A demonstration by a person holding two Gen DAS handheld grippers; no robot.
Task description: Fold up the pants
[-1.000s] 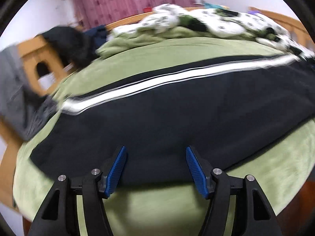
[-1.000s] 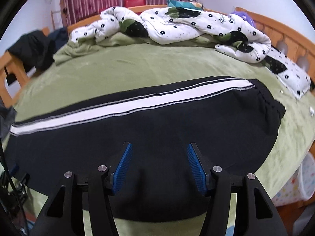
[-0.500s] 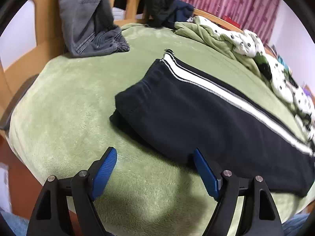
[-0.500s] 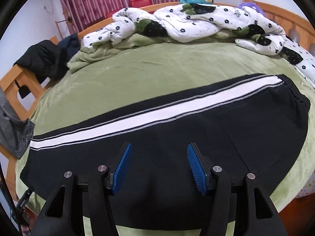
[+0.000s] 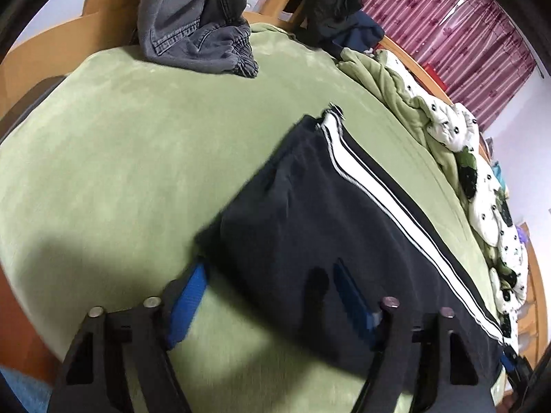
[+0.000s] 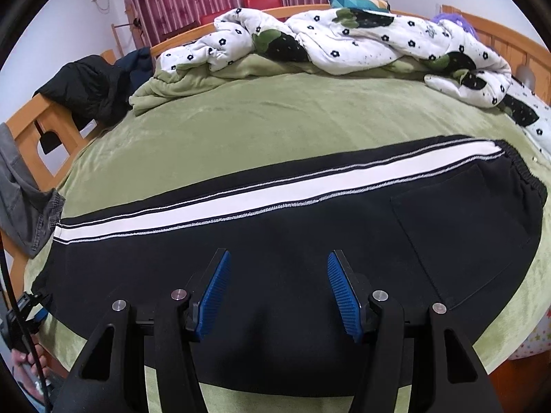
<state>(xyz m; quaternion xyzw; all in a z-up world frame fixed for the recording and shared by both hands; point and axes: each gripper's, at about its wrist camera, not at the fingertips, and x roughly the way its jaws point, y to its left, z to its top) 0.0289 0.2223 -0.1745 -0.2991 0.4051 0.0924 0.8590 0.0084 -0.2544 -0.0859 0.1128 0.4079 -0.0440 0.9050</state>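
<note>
Black pants (image 6: 310, 241) with a white side stripe (image 6: 241, 199) lie flat across the green bed, waistband at the right and cuffs at the left. My left gripper (image 5: 270, 265) is at the cuff end (image 5: 275, 206). Its jaws are closing with the near cuff corner between them, and the cloth hides the tip of the left pad (image 5: 187, 303). The pads do not press the cloth. My right gripper (image 6: 279, 254) hangs open over the middle of the pants, nothing between its fingers. In the right wrist view the left gripper (image 6: 32, 309) shows at the cuff corner, a hand below it.
Grey jeans (image 5: 196, 27) and a black jacket (image 6: 86, 93) hang over the wooden footboard (image 6: 31, 127). A flower-print quilt (image 6: 344, 41) and a bunched green blanket (image 6: 179, 82) lie along the far side. Bare green sheet (image 5: 120, 155) stretches beyond the cuffs.
My left gripper swung along the pants to the cuff end, rolled, and came in onto the cuff corner with narrower jaws. My right gripper shifted a little early on, then held still.
</note>
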